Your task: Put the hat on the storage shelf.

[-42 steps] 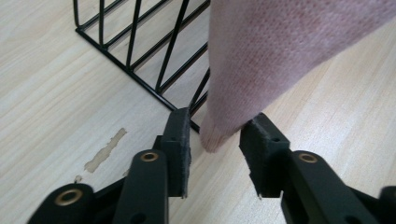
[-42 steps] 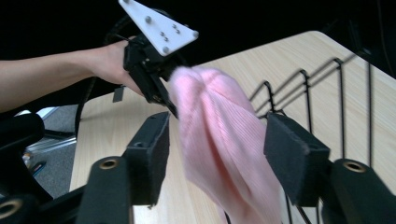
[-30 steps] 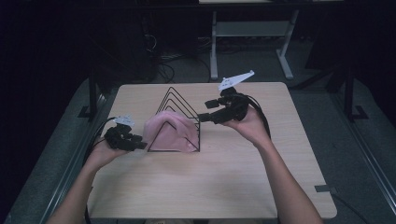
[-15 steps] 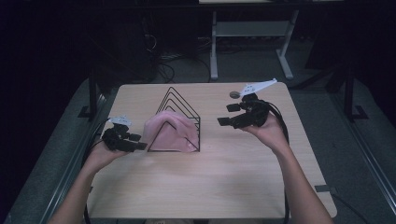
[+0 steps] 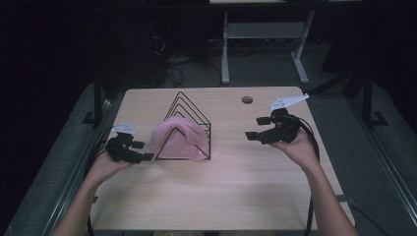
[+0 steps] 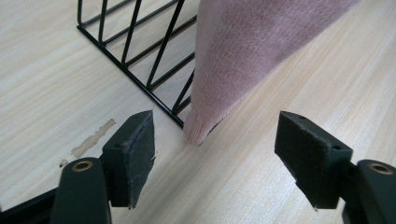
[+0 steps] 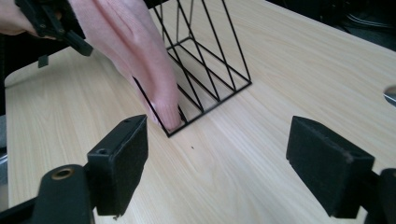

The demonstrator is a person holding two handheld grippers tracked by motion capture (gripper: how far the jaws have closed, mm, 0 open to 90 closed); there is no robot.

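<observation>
A pink cloth point(image 5: 178, 139) hangs draped over the near end of a black wire rack point(image 5: 193, 118) that stands left of the middle of the counter point(image 5: 236, 191), nearer its far edge than its near one. In the left gripper view the cloth's lower corner reaches down to the wood at the rack's base corner, and its upper part is cut off by the top of the frame. The rack's wires behind the cloth are hidden.

The left gripper point(image 5: 142, 151) sits low just beside the cloth, toward the counter's left edge. Its fingers point(image 6: 135, 154) have just been opening and stand spread, with the cloth's corner ahead of them and clear of both pads.

The right gripper point(image 5: 255, 129) hovers toward the right edge, well apart from the rack. Its fingers point(image 7: 123, 161) have also just been opening and are spread wide over bare wood with nothing between them. In the right gripper view the left hand point(image 7: 11, 18) and its gripper are cut off at the top left corner. The room beyond the counter's far edge is too dark to make out
</observation>
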